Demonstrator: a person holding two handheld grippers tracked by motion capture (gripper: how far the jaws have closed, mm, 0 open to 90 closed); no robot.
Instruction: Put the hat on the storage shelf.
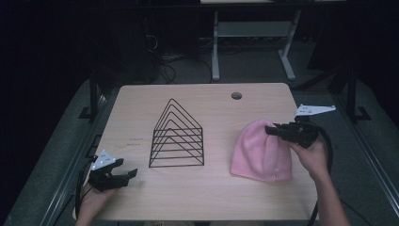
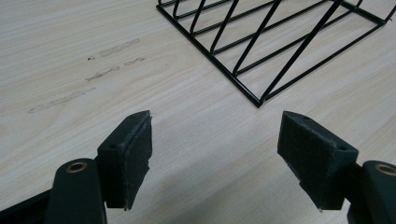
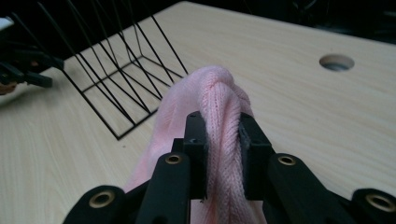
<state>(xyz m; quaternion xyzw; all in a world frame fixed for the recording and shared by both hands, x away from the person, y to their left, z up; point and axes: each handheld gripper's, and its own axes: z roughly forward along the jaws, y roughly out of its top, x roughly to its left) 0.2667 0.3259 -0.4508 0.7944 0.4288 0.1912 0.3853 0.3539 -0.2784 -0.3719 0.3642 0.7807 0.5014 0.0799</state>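
Note:
A pink knitted hat point(image 1: 261, 150) lies on the right half of the wooden table point(image 1: 211, 193). My right gripper point(image 1: 272, 130) is shut on a bunched fold of the pink hat point(image 3: 219, 107) at its top edge. In the middle of the table stands a black wire rack point(image 1: 177, 135) of triangular dividers. Near the front left corner my left gripper point(image 1: 126, 172) is open above bare wood, its jaws wide apart with nothing between them. One corner of the wire rack point(image 2: 261, 51) lies just beyond the left gripper point(image 2: 215, 154).
A round cable hole point(image 1: 236, 96) sits near the table's far edge. Faint scuff marks point(image 2: 93, 74) show on the wood left of the rack. Behind the table, on a dark floor, stand the white legs of another desk point(image 1: 249, 42).

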